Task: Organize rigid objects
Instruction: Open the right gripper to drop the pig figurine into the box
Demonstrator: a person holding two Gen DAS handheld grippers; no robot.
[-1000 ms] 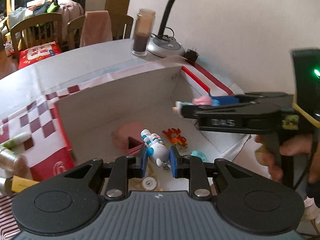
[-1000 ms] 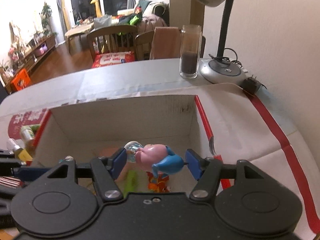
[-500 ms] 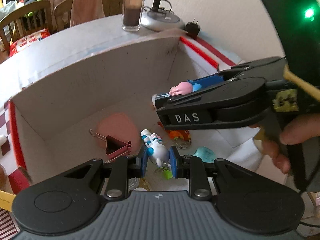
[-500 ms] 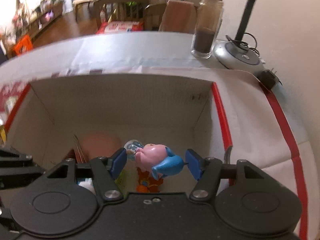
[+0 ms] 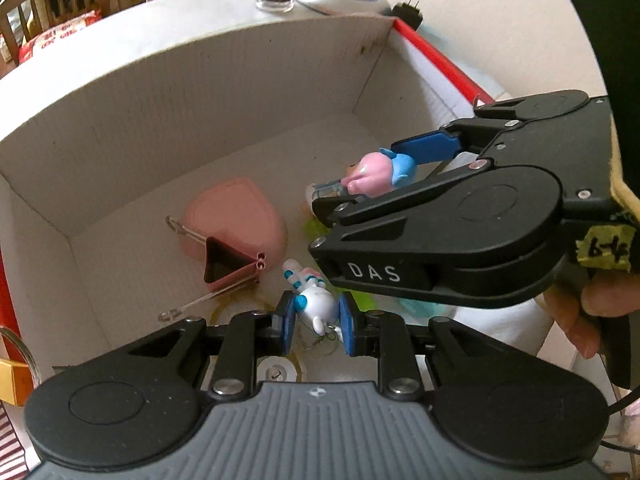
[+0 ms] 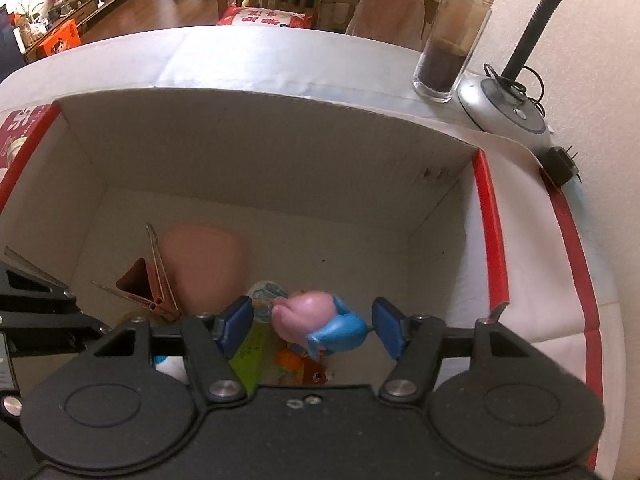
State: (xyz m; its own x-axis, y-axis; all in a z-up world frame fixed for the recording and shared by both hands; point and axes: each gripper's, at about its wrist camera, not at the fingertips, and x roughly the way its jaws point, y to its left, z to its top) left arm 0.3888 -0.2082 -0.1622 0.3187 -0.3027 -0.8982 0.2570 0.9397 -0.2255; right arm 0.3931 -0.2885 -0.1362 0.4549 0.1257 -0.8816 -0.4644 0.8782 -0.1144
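Both grippers hang inside a white cardboard box (image 5: pixel 240 92), which also shows in the right wrist view (image 6: pixel 280 168). My left gripper (image 5: pixel 316 318) is shut on a small white and blue figurine (image 5: pixel 314 300) above the box floor. My right gripper (image 6: pixel 312 324) is shut on a pink and blue figurine (image 6: pixel 316 318), held above the box floor. In the left wrist view the right gripper (image 5: pixel 360 184) is to the right of and above mine, with the pink figurine (image 5: pixel 376 172) between its blue pads.
On the box floor lie a pink heart-shaped case (image 5: pixel 236 216), a pink binder clip (image 5: pixel 230 264), an orange toy (image 6: pixel 296 364) and a green item (image 6: pixel 252 356). Behind the box stand a glass jar (image 6: pixel 448 52) and a lamp base (image 6: pixel 508 108).
Both grippers have moved forward and down into the box, each still holding its figurine. The box walls now surround both views.
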